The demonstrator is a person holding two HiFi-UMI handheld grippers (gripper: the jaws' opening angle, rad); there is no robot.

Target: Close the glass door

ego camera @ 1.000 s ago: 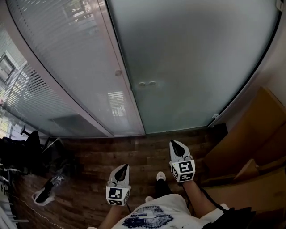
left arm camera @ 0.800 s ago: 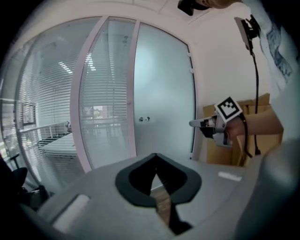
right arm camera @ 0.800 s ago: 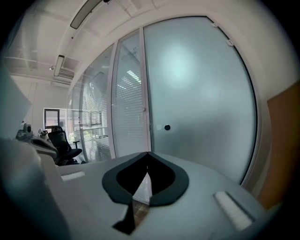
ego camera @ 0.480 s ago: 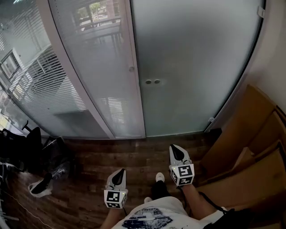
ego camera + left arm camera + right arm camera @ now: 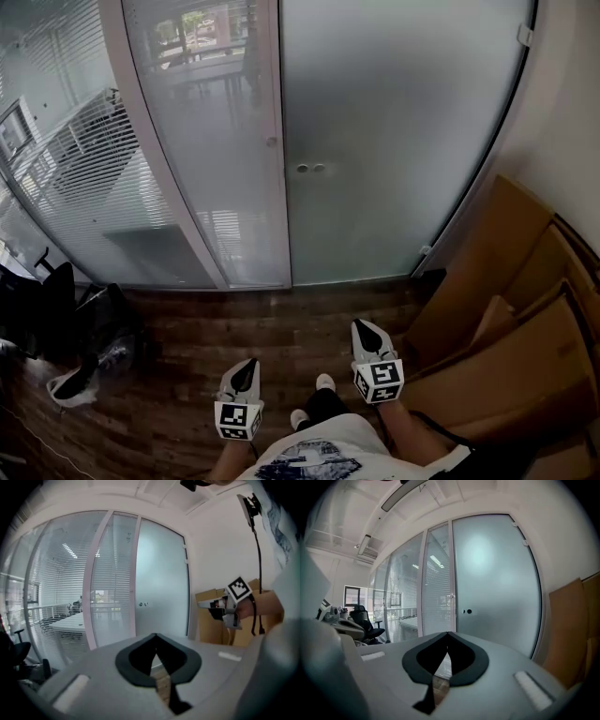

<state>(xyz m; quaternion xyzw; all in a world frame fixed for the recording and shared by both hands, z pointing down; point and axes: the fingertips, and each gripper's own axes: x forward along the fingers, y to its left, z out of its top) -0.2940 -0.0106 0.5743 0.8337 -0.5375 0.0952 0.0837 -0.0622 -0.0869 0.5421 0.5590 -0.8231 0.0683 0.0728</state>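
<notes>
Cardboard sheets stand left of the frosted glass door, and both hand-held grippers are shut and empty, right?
No. The head view shows the cardboard sheets right of the frosted glass door. The left hand-held gripper and right hand-held gripper are shut and empty.

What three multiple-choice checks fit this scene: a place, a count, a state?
1. The cardboard boxes stand: A left of the glass door; B right of it; C behind it.
2. Round fittings on that door: A one; B two; C four.
3. Left gripper and right gripper: A both shut, empty; B both open; C both gripping the door.
B: the boxes fill the head view's right side. B: a pair sits by the door's edge. A: each gripper's jaws meet with nothing between.
</notes>
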